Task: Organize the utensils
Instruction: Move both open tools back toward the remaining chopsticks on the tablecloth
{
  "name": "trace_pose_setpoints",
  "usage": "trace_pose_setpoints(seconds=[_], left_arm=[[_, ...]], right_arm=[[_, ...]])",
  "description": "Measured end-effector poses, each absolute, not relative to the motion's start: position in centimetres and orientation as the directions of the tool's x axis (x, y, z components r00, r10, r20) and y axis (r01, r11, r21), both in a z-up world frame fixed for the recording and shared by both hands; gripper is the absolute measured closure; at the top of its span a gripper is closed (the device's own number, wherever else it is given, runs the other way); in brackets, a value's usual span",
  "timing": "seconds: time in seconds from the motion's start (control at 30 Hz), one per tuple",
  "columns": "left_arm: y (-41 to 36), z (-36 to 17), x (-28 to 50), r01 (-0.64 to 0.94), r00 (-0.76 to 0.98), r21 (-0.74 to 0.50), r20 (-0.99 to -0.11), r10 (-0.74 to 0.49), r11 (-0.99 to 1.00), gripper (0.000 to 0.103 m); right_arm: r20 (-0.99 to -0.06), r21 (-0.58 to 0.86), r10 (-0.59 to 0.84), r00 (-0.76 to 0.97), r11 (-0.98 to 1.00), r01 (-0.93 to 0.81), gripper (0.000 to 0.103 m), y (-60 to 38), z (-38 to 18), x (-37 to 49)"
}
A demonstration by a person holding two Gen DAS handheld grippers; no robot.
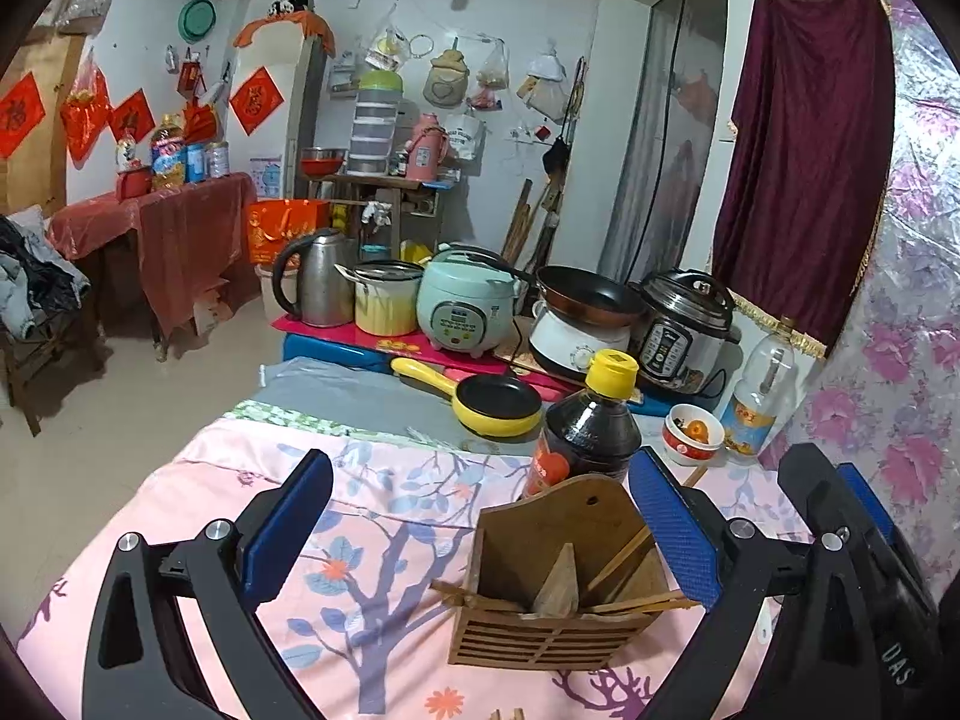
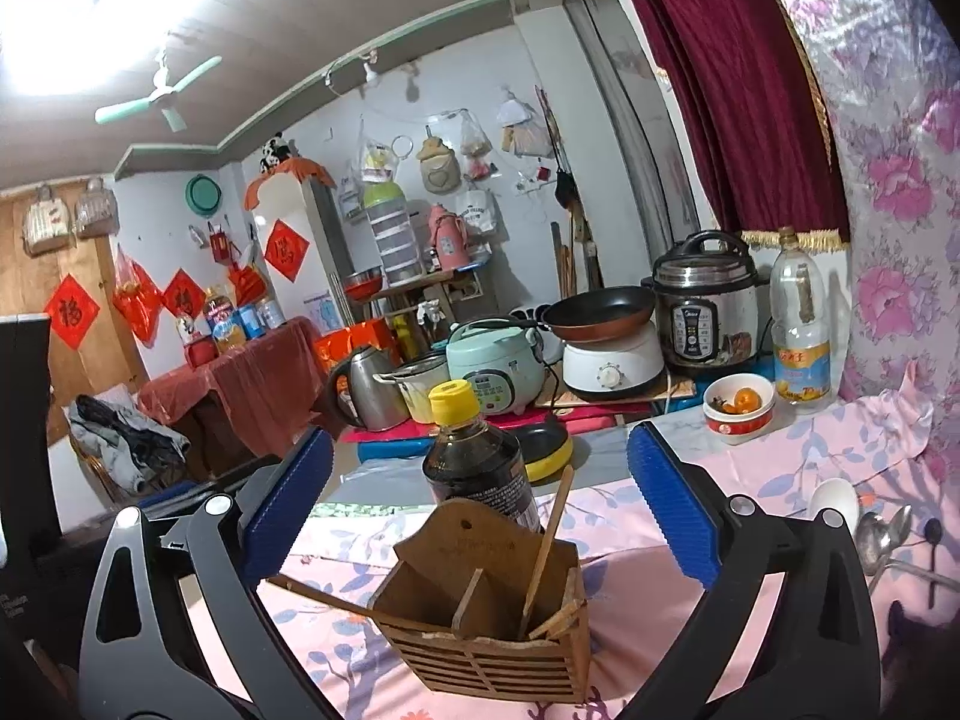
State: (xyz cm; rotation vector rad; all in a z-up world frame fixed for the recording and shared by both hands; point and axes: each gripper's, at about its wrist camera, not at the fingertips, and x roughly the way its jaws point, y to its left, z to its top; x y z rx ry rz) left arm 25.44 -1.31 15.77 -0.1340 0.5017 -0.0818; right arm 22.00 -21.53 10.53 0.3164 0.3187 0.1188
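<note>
A wooden two-compartment utensil holder [image 1: 540,594] stands on the pink flowered cloth; it also shows in the right wrist view [image 2: 486,636]. Wooden chopsticks [image 1: 618,558] lean in its right compartment, and others lie across its front rim. In the right wrist view one chopstick [image 2: 546,546] stands upright in the right compartment and another [image 2: 324,597] sticks out to the left. My left gripper [image 1: 480,534] is open and empty, just in front of the holder. My right gripper [image 2: 480,516] is open and empty, above the holder. Metal spoons [image 2: 882,534] and a white spoon [image 2: 834,501] lie on the cloth to the right.
A dark sauce bottle with a yellow cap [image 1: 588,426] stands right behind the holder. Behind it are a yellow pan [image 1: 492,402], a bowl [image 1: 693,435], a clear bottle [image 1: 759,396], rice cookers and a kettle [image 1: 312,282]. A flowered wall [image 2: 900,180] is on the right.
</note>
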Motion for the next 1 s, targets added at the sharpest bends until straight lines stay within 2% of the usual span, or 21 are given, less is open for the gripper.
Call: trace_pose_setpoints(seconds=[0.47, 0.7, 0.87, 0.93, 1.0], left_arm=[[-2.4, 17.3, 16.0, 0.007, 0.921, 0.000, -0.389, -0.006, 1.000, 0.006], [-1.8, 17.2, 12.4, -0.022, 0.928, 0.022, -0.372, 0.029, 1.000, 0.006], [0.0, 12.2, 10.2, -0.081, 0.921, 0.087, -0.375, 0.108, 0.993, 0.006], [0.8, 9.2, 10.2, -0.120, 0.895, 0.129, -0.415, 0.164, 0.984, 0.006], [1.8, 6.6, 10.8, -0.112, 0.853, 0.133, -0.496, 0.164, 0.985, 0.006]], right_arm=[[-0.273, 0.273, 0.109, 0.956, 0.962, -0.031, 0.007, -21.9, 12.5, 13.5], [-0.268, 0.233, 0.064, 0.961, 0.972, 0.000, 0.007, -22.6, 13.3, 9.8], [-0.281, 0.221, 0.053, 0.958, 0.975, 0.011, 0.007, -23.0, 12.3, 7.9], [-0.297, 0.219, 0.030, 0.954, 0.975, 0.037, 0.007, -23.2, 10.0, 6.8], [-0.369, 0.236, 0.047, 0.928, 0.971, 0.045, 0.007, -23.6, 6.7, 6.9]])
